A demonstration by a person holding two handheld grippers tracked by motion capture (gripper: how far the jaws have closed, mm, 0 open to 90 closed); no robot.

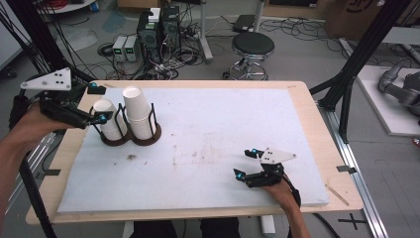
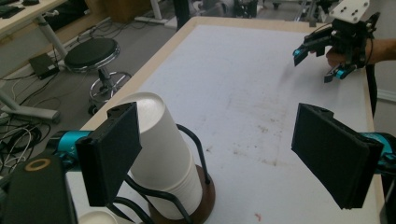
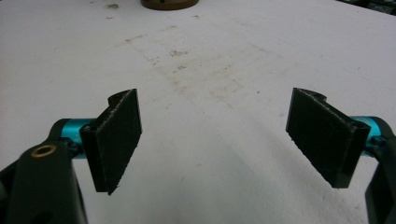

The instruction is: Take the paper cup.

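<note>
While both tongs stand apart, the left tongs [image 1: 96, 103] are held by the cup stack [image 1: 108, 125] at the frame's left. The stack is best straddled squarely before closing; the right tongs [image 1: 246, 163] are rested on the bench [image 1: 208, 129].

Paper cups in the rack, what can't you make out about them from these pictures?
- High view: whether the left claw touches the left cup stack; its jaws overlap the stack.
- Left gripper view: the left stack is cut off by the bottom edge; one jaw hides part of the taller stack.
- Right gripper view: the rack's brown base is cut off by the top edge.
</note>
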